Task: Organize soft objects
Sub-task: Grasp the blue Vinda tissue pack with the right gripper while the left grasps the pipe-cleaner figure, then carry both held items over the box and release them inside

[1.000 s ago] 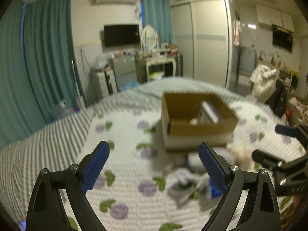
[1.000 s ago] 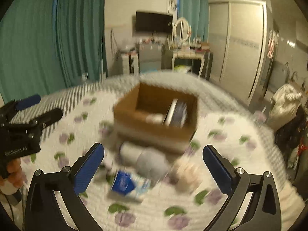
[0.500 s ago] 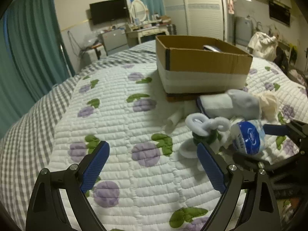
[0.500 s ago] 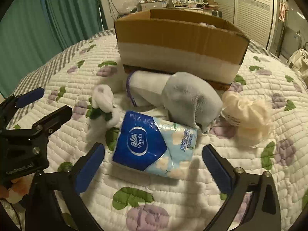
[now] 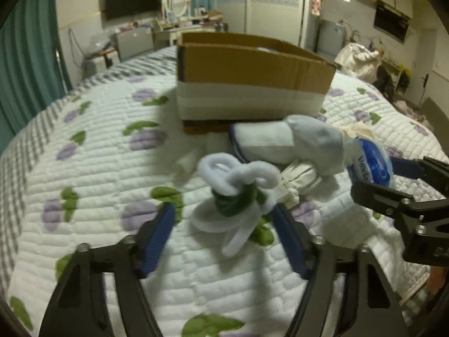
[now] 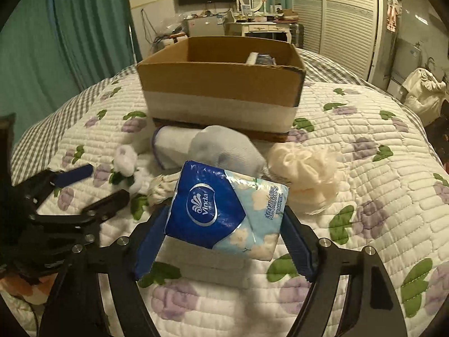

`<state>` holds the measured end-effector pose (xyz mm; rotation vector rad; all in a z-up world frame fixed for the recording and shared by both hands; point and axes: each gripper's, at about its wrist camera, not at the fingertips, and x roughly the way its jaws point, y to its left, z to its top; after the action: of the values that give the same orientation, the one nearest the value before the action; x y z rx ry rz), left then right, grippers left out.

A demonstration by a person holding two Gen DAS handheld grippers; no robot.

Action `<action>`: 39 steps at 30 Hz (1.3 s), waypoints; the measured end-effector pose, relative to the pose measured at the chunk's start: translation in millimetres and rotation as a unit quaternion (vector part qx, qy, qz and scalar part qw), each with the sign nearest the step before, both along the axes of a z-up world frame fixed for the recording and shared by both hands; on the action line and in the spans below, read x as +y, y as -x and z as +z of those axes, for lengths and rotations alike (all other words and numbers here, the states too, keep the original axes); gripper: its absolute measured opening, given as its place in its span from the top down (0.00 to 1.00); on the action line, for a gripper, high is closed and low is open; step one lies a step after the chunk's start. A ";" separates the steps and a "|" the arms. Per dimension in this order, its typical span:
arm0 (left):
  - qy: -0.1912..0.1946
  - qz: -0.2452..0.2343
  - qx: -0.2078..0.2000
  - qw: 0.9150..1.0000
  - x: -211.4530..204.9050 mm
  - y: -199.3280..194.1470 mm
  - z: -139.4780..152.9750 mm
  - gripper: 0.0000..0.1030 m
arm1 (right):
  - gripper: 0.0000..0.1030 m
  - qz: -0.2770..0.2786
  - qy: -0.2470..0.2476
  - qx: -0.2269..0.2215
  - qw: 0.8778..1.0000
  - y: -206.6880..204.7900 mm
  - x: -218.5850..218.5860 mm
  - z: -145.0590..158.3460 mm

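Both tongs are low over the bed [image 6: 378, 168], and each pair brackets a soft item in front of the cardboard box [image 6: 219, 84], my landmark. My right tongs [image 6: 224, 238] have their blue pads against either side of the blue tissue pack [image 6: 224, 210]; I judge them clamped on it, and the pack appears to be lifting off the quilt. My left tongs [image 5: 224, 238] stand apart, one finger on each side of the white and green plush toy [image 5: 235, 193], not yet squeezing it.

Going from largest to smallest: the bed carries everything. The box sits on it, open at the top, with something already inside that I cannot identify. Just in front of the box lies a rolled grey and white sock bundle [image 6: 213, 146]. To its right, also in front of the box, is a cream puffy scrunchie [image 6: 306, 174]. The tissue pack is nearest me on the right, well in front of the box. The plush toy lies in front of the box toward its left corner.

To do this step well, I should press gently so the pack does not crumple or slip, close the left fingers on the toy's thick green middle rather than its loose loops, then carry each item up over the box's front wall before letting go.
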<state>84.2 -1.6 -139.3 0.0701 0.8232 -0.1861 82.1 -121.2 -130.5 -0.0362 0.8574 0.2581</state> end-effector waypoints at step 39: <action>0.020 -0.022 -0.136 0.990 -2.8 24.9 155.6 0.78 | 0.24 0.030 -0.004 -0.143 0.989 28.6 -13.6 133.7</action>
<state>59.4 -4.4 16.3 0.0742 0.5451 -0.2279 53.6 -134.8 3.2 -0.0903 0.5710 0.3050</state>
